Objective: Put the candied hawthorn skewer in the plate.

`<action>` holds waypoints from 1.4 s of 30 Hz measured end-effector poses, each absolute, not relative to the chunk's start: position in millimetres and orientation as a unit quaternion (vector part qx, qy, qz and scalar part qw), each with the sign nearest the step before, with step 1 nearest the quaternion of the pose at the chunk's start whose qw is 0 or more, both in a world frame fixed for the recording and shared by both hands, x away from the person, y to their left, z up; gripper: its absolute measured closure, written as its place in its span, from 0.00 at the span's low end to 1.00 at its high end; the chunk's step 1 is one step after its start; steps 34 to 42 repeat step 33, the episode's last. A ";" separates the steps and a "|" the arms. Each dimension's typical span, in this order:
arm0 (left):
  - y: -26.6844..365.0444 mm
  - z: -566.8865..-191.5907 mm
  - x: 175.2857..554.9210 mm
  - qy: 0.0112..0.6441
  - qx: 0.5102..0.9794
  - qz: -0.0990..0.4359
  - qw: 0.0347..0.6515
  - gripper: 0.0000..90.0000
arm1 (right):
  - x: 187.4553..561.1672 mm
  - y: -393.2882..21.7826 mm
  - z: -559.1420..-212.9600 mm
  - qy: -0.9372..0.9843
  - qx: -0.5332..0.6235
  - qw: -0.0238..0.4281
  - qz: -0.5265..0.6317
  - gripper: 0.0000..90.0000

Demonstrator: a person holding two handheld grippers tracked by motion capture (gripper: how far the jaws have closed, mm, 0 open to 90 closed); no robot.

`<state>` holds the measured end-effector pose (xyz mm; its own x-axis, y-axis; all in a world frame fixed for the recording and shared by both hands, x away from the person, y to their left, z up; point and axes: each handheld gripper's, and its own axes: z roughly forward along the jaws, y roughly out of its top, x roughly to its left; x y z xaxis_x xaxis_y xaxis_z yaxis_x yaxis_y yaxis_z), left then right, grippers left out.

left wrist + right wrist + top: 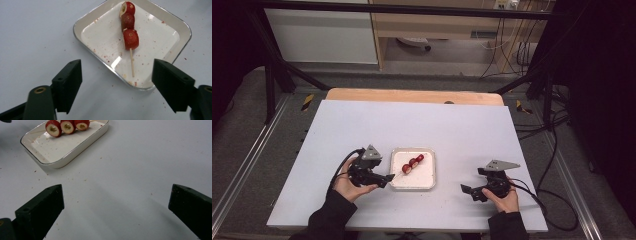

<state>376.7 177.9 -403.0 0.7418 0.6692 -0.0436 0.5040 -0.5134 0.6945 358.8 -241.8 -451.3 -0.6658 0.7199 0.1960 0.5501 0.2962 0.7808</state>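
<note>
High view: a white tray (413,169) on a pale table (362,130) holds a skewer (412,163) of three red fruit pieces. The left gripper (388,179) sits beside the tray's left edge; the right gripper (468,190) rests well apart.

Left gripper view: jaws spread, nothing between them, stick end close ahead; red crumbs dot the tray.

Right gripper view: jaws wide over bare table; the fruit's pale cut faces show.

No legible writing.

**Materials and Finishes Around the Dish**

A glossy white square ceramic-looking dish (100,18) is seen, glaze reflecting light. In it, shiny red fruit pieces (130,38) are threaded on a thin pale wooden skewer (131,62). Under the dish, a smooth matt pale-grey tabletop (362,130) is spread.
</note>
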 end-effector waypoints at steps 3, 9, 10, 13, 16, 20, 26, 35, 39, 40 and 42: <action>192.7 -403.7 372.3 0.338 0.860 0.120 0.363 0.14 | 358.5 -242.0 -450.9 0.799 0.398 0.096 0.441 0.01; 221.4 -411.9 365.6 0.357 0.847 0.136 0.369 0.07 | 358.7 -241.9 -451.3 0.800 0.396 0.095 0.440 0.01; 226.0 -413.8 364.7 0.361 0.845 0.139 0.371 0.06 | 358.7 -241.8 -451.5 0.801 0.395 0.095 0.440 0.01; 239.9 -420.3 361.3 0.372 0.834 0.141 0.383 0.06 | 358.5 -241.7 -451.6 0.802 0.396 0.093 0.437 0.01; 251.7 -427.5 357.0 0.378 0.829 0.145 0.386 0.07 | 358.4 -241.5 -451.8 0.803 0.396 0.092 0.436 0.01; 263.2 -438.7 350.9 0.386 0.825 0.146 0.387 0.07 | 358.5 -240.9 -453.1 0.805 0.393 0.094 0.434 0.01; 275.3 -448.5 347.5 0.393 0.820 0.147 0.390 0.07 | 358.2 -240.3 -454.0 0.809 0.394 0.091 0.428 0.01; 278.7 -453.3 346.9 0.393 0.819 0.147 0.392 0.07 | 357.0 -239.8 -454.8 0.811 0.392 0.090 0.424 0.01; 278.7 -453.3 346.9 0.393 0.819 0.147 0.392 0.07 | 357.0 -239.8 -454.8 0.811 0.392 0.090 0.424 0.01; 278.7 -453.3 346.9 0.393 0.819 0.147 0.392 0.07 | 357.0 -239.8 -454.8 0.811 0.392 0.090 0.424 0.01; 278.7 -453.3 346.9 0.393 0.819 0.147 0.392 0.07 | 357.0 -239.8 -454.8 0.811 0.392 0.090 0.424 0.01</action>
